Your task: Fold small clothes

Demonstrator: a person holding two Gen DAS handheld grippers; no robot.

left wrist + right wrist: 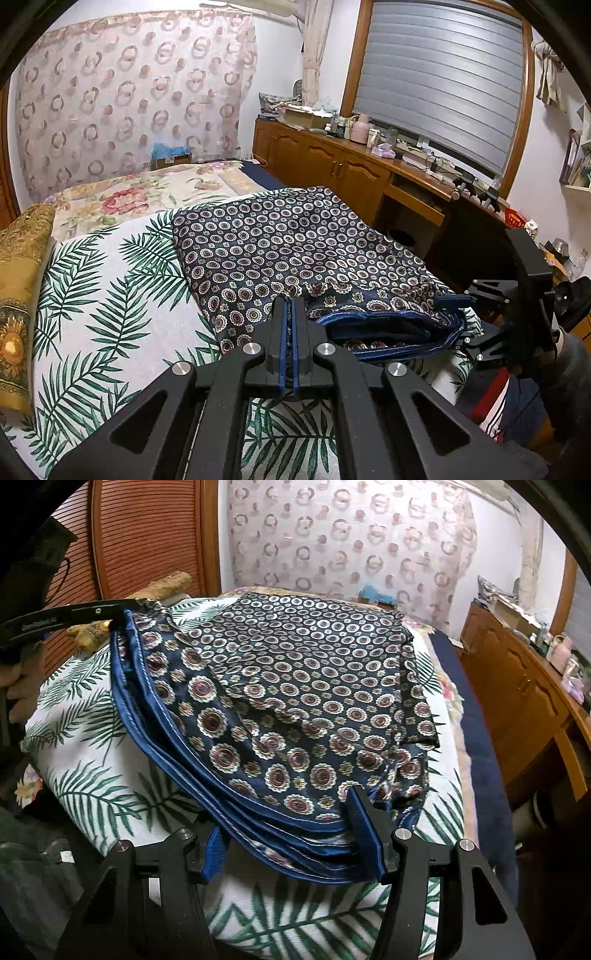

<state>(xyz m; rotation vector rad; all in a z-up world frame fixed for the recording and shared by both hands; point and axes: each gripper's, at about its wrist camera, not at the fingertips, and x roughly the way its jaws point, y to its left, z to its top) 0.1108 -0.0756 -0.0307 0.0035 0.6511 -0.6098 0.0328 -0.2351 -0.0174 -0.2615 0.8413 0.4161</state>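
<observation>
Bedroom setting: bed (92,295) under a palm-leaf sheet, wooden cabinet (332,166) and shuttered window (439,81) off to the right of both claws.

Navy patterned cloth (280,254), folded in layers, spread flat on the sheet directly ahead of both claws; blue piped hem stack (207,775) facing the near edge.

Left claw (289,325): fingers pressed together, tips at the near left corner of the cloth, touching or pinching its edge; whether fabric sits between the pads cannot be told. Seen from the right wrist at far left (114,618), tip at the hem corner.

Right claw (291,834): fingers spread, hem stack lying between them; right finger (364,827) against the near right corner, left finger (214,845) beneath the hem stack. Yellow pillow (22,280) far left of the left claw.
</observation>
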